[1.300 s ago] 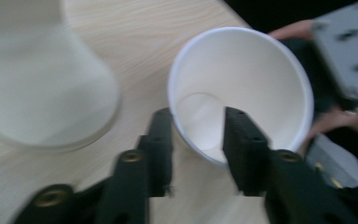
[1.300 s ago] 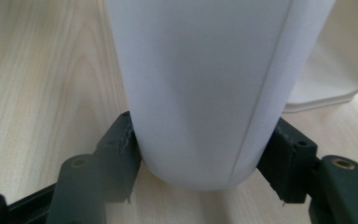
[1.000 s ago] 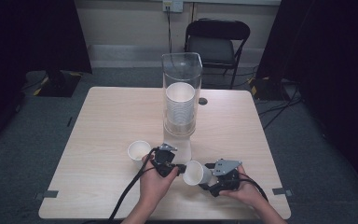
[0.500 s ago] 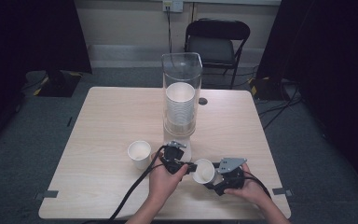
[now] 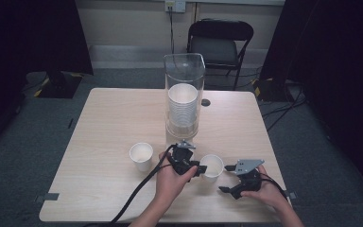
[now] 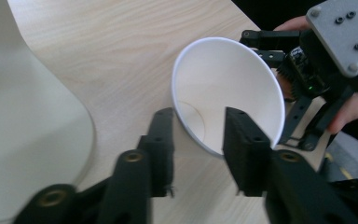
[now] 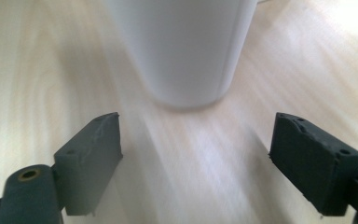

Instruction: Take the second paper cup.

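High view: a paper cup (image 5: 212, 166) is pinched at its rim by the left gripper (image 5: 194, 169) on the table (image 5: 108, 118), in front of the clear dispenser (image 5: 184, 94).

The left hand (image 5: 170, 179) is angled in from the bottom edge, its gripper pointed rightward at the cup; in the left gripper view one jaw is seen inside the cup (image 6: 228, 93) and the other outside, closed narrowly on the wall. The right gripper (image 5: 227, 178) is held low, just right of the cup and apart from it, with its jaws spread wide; in the right gripper view the cup's base (image 7: 186, 51) is seen ahead of the gap. A second cup (image 5: 141, 155) is stood left of the dispenser's front.
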Demonstrator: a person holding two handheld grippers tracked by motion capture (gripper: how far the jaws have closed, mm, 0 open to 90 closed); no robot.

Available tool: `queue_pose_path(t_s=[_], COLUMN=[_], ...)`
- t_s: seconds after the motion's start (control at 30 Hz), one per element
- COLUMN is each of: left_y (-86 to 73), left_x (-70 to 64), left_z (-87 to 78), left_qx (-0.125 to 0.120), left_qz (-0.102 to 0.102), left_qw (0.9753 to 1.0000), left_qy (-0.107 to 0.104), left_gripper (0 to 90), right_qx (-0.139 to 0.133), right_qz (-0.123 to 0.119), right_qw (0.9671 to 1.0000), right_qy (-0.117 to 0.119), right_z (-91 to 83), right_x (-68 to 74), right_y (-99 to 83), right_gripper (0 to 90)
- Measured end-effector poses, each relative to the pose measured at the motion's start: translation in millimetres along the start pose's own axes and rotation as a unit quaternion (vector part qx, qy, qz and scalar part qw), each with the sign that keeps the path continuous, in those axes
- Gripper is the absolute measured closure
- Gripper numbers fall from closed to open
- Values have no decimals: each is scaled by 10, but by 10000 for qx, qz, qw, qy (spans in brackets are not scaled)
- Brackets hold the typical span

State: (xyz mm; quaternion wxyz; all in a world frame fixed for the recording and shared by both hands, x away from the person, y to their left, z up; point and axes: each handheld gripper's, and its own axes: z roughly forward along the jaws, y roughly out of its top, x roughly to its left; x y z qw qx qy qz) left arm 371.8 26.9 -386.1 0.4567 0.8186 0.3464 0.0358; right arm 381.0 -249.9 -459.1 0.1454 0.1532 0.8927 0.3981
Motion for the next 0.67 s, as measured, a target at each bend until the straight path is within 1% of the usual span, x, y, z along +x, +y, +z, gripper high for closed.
queue_pose_path(t_s=[0.07, 0.1, 0.13, 0.17, 0.2, 0.23, 0.3, 0.37, 0.4, 0.43, 0.47, 0.5, 0.57, 0.6, 0.63, 0.67], left_y=[-81, -138, -194, -252, -301, -338, -425, -563, -641, -715, -773, -820, -884, -898, -903, -918], left_x=[-13, -4, 1, 5, 9, 13, 17, 32, 53, 78, 98, 126, 154, 161, 169, 164], left_z=[-52, -70, -97, -127, -153, -180, -223, -236, -226, -207, -197, -194, -184, -185, -188, -173], left_qx=[-58, -73, -68, -128, -195, -184, -130, 71, 161, 283, 405, 460, 421, 387, 416, 345], left_qz=[324, 391, 460, 563, 639, 690, 846, 1180, 1259, 1278, 1278, 1319, 1270, 1295, 1368, 1355], left_qw=[9994, 9991, 9989, 9983, 9977, 9973, 9963, 9930, 9919, 9914, 9909, 9901, 9909, 9907, 9896, 9901], left_qy=[-79, -129, -107, -100, -137, -163, -115, -18, 2, 15, 97, 140, 139, 150, 143, 148], left_gripper=[452, 414, 376, 341, 325, 323, 292, 278, 276, 274, 264, 258, 257, 256, 256, 256], right_qx=[91, 90, 87, 84, 102, 103, 110, 112, 115, 121, 125, 121, 129, 129, 129, 128], right_qz=[111, 154, 211, 325, 407, 411, 443, 451, 470, 484, 485, 480, 493, 496, 496, 496], right_qw=[9998, 9996, 9994, 9991, 9988, 9987, 9985, 9984, 9983, 9982, 9982, 9983, 9982, 9982, 9982, 9982], right_qy=[-168, -208, -251, -244, -256, -288, -288, -315, -323, -328, -324, -314, -317, -318, -318, -319], right_z=[-47, -70, -84, -92, -96, -102, -101, -103, -105, -106, -105, -104, -102, -102, -102, -102], right_x=[-37, -51, -66, -84, -95, -101, -108, -108, -104, -103, -106, -109, -110, -109, -110, -109], right_y=[-42, -64, -85, -100, -107, -111, -115, -117, -118, -118, -118, -118, -117, -117, -117, -117], right_gripper=[145, 137, 138, 137, 136, 132, 130, 128, 128, 127, 126, 123, 120, 120, 120, 120])
